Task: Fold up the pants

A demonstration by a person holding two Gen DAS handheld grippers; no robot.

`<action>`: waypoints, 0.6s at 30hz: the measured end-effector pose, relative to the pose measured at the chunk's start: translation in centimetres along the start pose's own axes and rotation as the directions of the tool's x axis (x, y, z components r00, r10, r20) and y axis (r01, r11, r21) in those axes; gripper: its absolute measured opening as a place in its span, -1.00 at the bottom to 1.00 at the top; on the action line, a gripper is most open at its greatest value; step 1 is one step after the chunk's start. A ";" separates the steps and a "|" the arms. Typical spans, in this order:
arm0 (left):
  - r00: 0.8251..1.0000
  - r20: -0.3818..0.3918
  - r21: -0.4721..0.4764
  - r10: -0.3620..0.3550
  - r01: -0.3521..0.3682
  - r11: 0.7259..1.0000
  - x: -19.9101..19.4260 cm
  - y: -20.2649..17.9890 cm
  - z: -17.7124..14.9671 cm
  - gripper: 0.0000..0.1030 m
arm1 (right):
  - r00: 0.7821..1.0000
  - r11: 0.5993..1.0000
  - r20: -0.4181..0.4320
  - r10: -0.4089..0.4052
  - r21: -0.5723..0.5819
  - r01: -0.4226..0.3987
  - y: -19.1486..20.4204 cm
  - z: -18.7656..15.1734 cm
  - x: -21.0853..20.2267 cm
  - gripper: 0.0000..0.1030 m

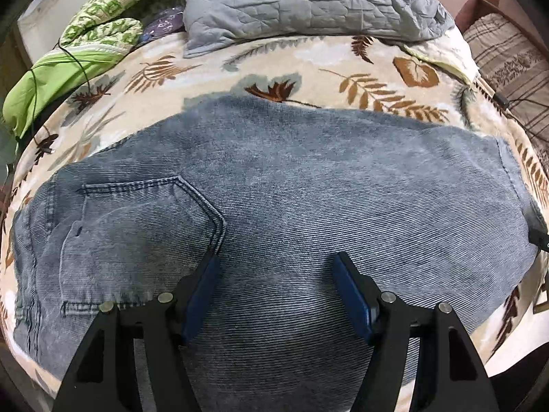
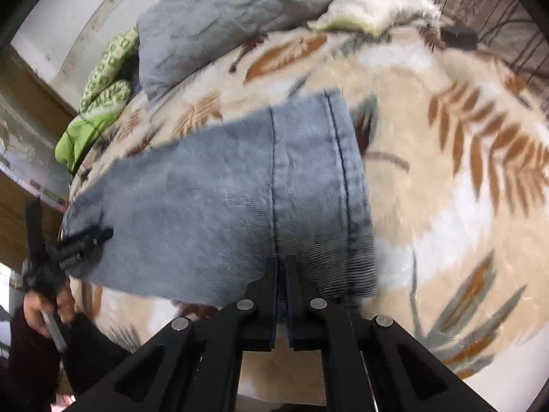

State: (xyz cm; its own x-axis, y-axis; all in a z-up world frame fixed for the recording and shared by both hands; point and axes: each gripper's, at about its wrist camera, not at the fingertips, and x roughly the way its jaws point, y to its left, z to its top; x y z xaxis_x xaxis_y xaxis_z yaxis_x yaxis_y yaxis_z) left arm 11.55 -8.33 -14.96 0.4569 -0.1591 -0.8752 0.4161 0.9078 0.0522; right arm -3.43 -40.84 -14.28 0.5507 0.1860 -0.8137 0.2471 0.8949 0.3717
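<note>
While the fold was under way: the jeans lay flat across the leaf-print blanket, back pocket at about nine o'clock in the left wrist view.
Right gripper: jaws nearly shut, pinching the denim near the hem, which ran off toward twelve o'clock in its own view.
Left gripper: jaws stood wide over the middle of the jeans, nothing between the pads; whether the tips touched the cloth could not be told.
Person's hand: seen at eight o'clock in the right wrist view, gripping the left tool's handle.
Step in hand, as judged: carrying the leg end over toward the waist.
Doing it well: keep the pinch on both layers, lift just enough to clear the cloth, and lay the hem square with the waistband.
Left gripper's part: press at the intended crease so the lower layer does not drag.
Risk: the blanket's pile may snag and skew the fold.
Surroundings: grey pillow at twelve o'clock, green bedding at ten.
</note>
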 end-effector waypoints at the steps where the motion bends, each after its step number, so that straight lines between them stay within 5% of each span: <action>1: 1.000 0.001 0.000 0.001 -0.001 1.000 0.0 0.1 0.0 0.37 | 1.000 1.000 0.008 0.007 -0.003 -0.007 -0.2 -0.2 -0.3 -0.88; 5: 1.000 -0.018 -0.012 0.020 -0.021 1.000 -0.6 -0.2 0.3 0.36 | 0.999 0.999 0.044 -0.002 0.040 0.000 -0.6 0.2 -1.8 -0.88; 10: 0.999 0.028 0.003 -0.044 0.044 0.999 -2.8 -2.0 0.5 0.36 | 0.983 0.996 0.183 0.003 0.089 -0.019 -1.0 2.3 -3.7 -0.88; 18: 0.998 0.004 0.066 -0.067 0.066 0.996 -2.2 -6.0 1.0 0.36 | 0.984 0.988 0.177 -0.001 0.151 -0.026 -0.9 6.9 0.6 -0.88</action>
State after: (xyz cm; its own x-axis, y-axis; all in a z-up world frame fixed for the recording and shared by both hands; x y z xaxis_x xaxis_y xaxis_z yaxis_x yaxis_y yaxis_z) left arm 8.80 -13.81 -12.90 0.4316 -0.2209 -0.8746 0.4962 0.8678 0.0257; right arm 2.22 -44.33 -12.04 0.6829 0.1103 -0.7222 0.3501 0.8182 0.4560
